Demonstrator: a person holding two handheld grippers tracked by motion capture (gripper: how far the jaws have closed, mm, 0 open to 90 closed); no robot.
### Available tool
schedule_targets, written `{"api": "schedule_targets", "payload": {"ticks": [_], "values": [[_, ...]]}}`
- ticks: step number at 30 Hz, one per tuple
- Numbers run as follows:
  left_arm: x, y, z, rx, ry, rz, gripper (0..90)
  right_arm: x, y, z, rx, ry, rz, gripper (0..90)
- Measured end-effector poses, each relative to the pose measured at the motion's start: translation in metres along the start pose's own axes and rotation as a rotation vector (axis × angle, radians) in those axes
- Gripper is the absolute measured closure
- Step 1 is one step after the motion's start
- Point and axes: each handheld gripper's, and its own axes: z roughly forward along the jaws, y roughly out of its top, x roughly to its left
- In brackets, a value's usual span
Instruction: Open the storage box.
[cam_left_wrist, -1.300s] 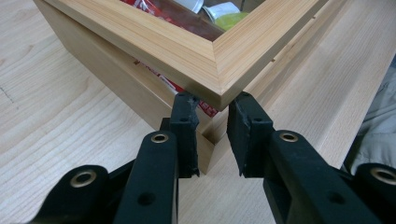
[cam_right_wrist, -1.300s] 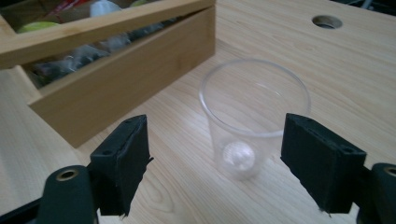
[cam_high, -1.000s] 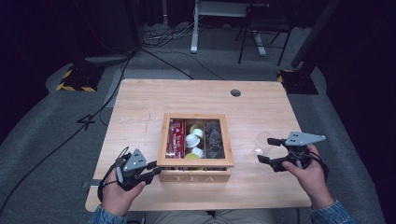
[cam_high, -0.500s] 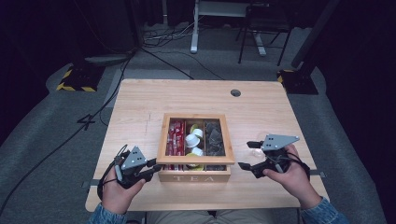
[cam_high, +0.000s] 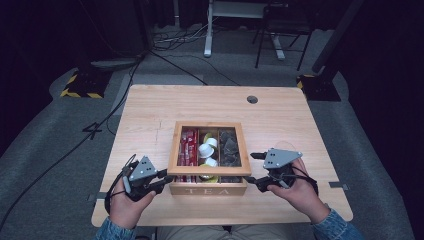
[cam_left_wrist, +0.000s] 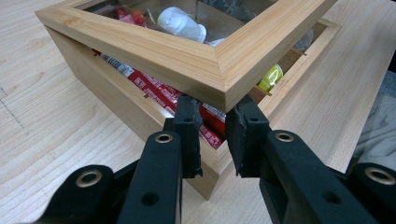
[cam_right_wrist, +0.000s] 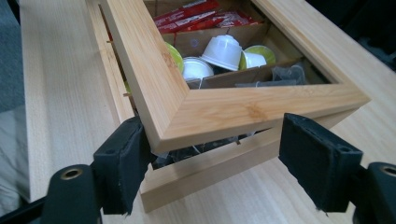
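Note:
A wooden tea box (cam_high: 208, 189) stands near the table's front edge, its glass-paned lid (cam_high: 207, 171) lifted a little off the base. Inside lie red sachets (cam_high: 187, 147), white capsules (cam_high: 205, 150) and grey tea bags (cam_high: 230, 147). My left gripper (cam_high: 165, 180) (cam_left_wrist: 212, 121) is shut on the lid's front left corner (cam_left_wrist: 219, 70) and holds it up. At the lid's front right corner (cam_right_wrist: 187, 121) my right gripper (cam_high: 251, 167) (cam_right_wrist: 219, 149) is open. Its jaws have just been closing with that corner between them; the right pad (cam_right_wrist: 317, 156) stands apart from the wood.
A round cable hole (cam_high: 252, 99) sits at the back of the wooden table (cam_high: 150, 110). Bare tabletop lies left, right and behind the box. On the floor beyond are cables (cam_high: 170, 47), a desk leg (cam_high: 207, 30) and a chair (cam_high: 280, 35).
My right hand has moved left from the table's right side to the box's front right corner, and its jaws have narrowed slightly. The left gripper has stayed at the lid's left corner.

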Motion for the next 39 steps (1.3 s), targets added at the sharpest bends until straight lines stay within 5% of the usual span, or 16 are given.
{"api": "schedule_targets", "payload": {"ticks": [9, 26, 32, 39], "values": [[0.000, 0.001, 0.000, -0.029, 0.011, 0.000, 67.0, 0.010, 0.011, -0.008, 0.020, -0.044, -0.101, 40.2], [0.004, -0.004, 0.002, -0.026, 0.019, -0.028, 60.7, -0.004, 0.041, -0.027, -0.017, -0.054, -0.160, 55.1], [0.007, -0.009, -0.001, -0.021, 0.041, -0.040, 55.1, -0.021, 0.052, -0.033, -0.055, -0.046, -0.135, 56.3], [0.009, -0.016, -0.007, -0.034, 0.086, -0.097, 37.3, -0.042, 0.064, -0.037, -0.109, -0.043, -0.108, 57.6]]}}
